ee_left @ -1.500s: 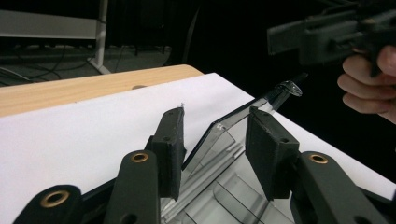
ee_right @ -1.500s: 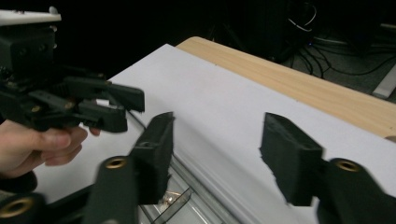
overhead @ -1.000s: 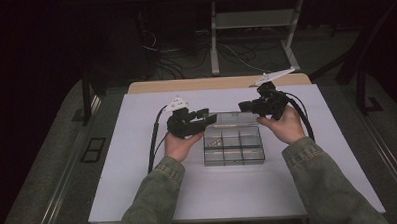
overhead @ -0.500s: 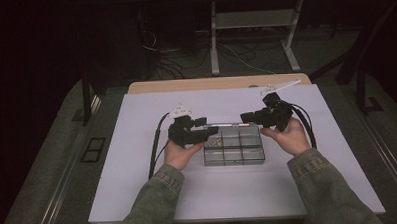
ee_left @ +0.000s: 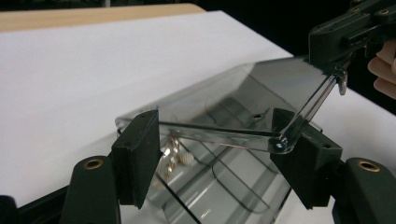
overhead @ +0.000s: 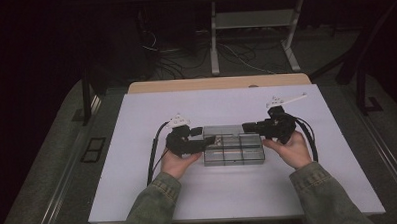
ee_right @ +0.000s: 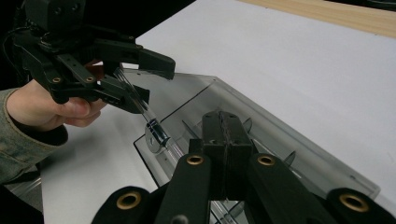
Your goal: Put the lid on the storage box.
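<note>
Fingers of both grippers have come down onto the clear compartment box (overhead: 234, 149) mid-table: left gripper (ee_left: 219, 154) spread wide, straddling the raised lid's (ee_left: 261, 100) corner; right gripper (ee_right: 225, 140) squeezed together, apparently pinching its far edge. A second ago they hovered; lid's now swinging, small brass parts (ee_left: 173, 151) beneath.

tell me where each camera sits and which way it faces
High view: above the person's side, facing forward and down at the table; forearms, both hand-held grippers.
Left gripper view: rides the left hand-held gripper, facing the clear compartment box.
Right gripper view: rides the right hand-held gripper, same box.
All share the box.
</note>
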A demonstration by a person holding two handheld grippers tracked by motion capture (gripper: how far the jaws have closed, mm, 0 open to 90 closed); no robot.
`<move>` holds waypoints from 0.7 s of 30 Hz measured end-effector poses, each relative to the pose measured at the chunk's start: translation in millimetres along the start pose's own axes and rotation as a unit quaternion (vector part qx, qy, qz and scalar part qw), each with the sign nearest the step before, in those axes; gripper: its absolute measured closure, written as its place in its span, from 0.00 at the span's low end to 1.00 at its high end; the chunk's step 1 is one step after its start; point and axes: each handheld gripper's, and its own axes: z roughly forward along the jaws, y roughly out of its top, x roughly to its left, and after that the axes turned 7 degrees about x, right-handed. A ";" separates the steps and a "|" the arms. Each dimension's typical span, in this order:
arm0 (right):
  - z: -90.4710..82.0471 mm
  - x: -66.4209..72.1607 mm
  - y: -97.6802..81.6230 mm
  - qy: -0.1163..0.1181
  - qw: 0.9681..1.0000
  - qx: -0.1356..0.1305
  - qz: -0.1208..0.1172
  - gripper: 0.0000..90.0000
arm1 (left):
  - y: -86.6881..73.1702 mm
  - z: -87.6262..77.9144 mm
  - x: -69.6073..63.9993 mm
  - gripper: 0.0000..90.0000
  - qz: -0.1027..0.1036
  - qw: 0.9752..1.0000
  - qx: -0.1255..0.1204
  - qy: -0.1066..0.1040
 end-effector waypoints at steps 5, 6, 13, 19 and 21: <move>4.6 1.9 -11.6 0.002 1.000 -0.001 -0.002 0.99 | -9.6 0.8 -1.0 0.37 -0.001 1.000 0.026 -0.003; 5.4 2.4 -13.8 0.001 1.000 -0.001 -0.003 0.99 | -10.6 0.8 -1.1 0.37 0.000 1.000 0.029 -0.002; 5.4 1.1 -26.7 -0.013 1.000 0.004 0.000 0.99 | -19.9 -5.8 -0.5 0.37 0.001 0.999 0.051 -0.002; 2.4 0.0 -33.0 -0.015 1.000 0.006 0.007 0.97 | -26.4 -15.0 1.4 0.37 -0.004 0.999 0.053 -0.006; 1.5 1.3 -35.1 -0.019 1.000 0.005 0.006 0.92 | -28.1 -18.5 1.1 0.37 -0.002 0.998 0.054 -0.010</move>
